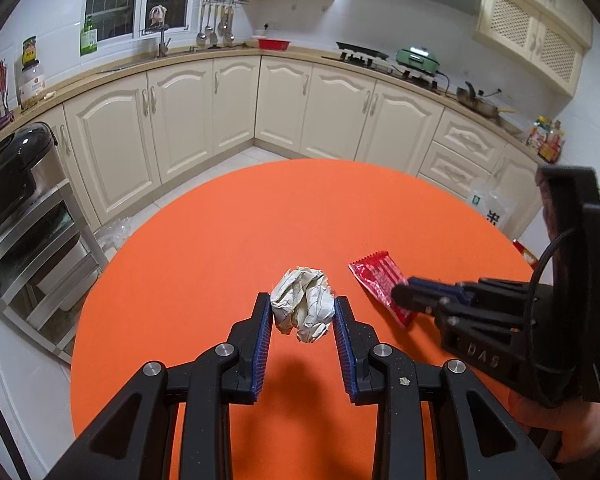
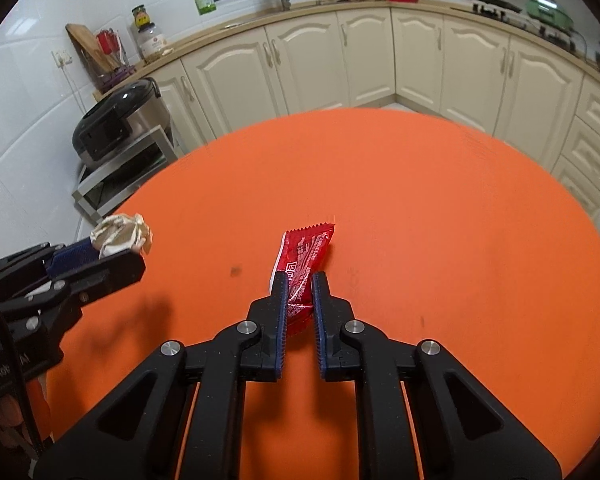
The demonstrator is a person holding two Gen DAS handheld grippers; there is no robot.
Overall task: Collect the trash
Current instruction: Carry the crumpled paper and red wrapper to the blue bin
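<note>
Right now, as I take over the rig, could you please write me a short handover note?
Left gripper: shut on the crumpled paper ball, held above the orange table.
Right gripper: shut on the near end of the red wrapper; its far end reaches out over the table.
Done: both pieces of trash gripped.
Left: carry both to a bin; none shows in either view.

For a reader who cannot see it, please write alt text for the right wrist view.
The right gripper is shut on a red snack wrapper above a round orange table. At the left edge, the left gripper holds a crumpled paper ball. Cream kitchen cabinets stand behind.
</note>
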